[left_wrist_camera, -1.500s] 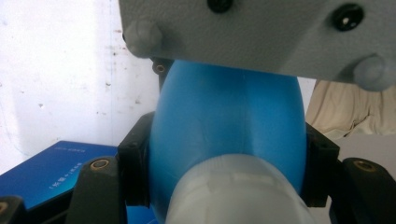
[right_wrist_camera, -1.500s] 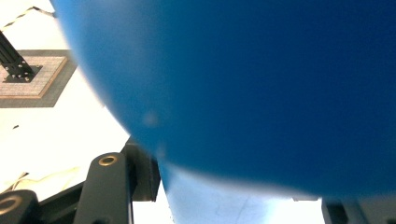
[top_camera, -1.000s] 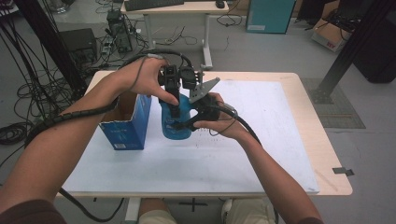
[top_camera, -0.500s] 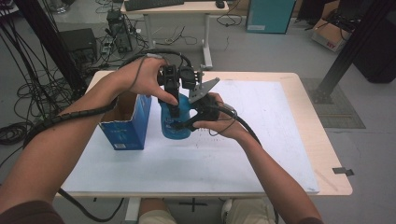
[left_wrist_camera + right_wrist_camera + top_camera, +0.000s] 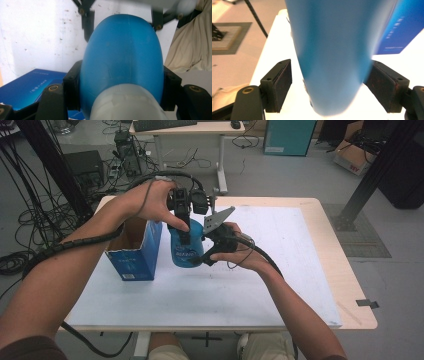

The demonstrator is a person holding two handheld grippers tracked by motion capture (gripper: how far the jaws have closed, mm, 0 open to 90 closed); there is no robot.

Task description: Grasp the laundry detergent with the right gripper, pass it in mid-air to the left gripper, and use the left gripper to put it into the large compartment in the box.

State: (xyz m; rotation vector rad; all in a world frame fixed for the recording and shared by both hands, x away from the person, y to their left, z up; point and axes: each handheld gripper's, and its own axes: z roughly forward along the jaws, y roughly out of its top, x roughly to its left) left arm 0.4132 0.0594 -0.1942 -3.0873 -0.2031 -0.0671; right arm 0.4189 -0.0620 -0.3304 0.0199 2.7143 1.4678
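Right gripper (image 5: 329, 82) has just been opening: our pads sit either side of the blue bottle (image 5: 187, 247), one with a clear gap, so we're no longer squeezing. Left gripper (image 5: 120, 95) clamps it from above, near the white neck, beside the blue box (image 5: 135, 252). Bottle's long axis runs upright, hanging just over the table (image 5: 280, 285), so left carries it.

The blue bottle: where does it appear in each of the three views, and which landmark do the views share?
High view: the bottle stands at the centre, between both grippers, right of the blue box.
Left gripper view: it sits in the middle, gripped at both sides; its white neck is at the bottom edge.
Right gripper view: it runs from the top to the lower centre, blurred, with a gap at the left finger.
Shared landmark: the blue box.
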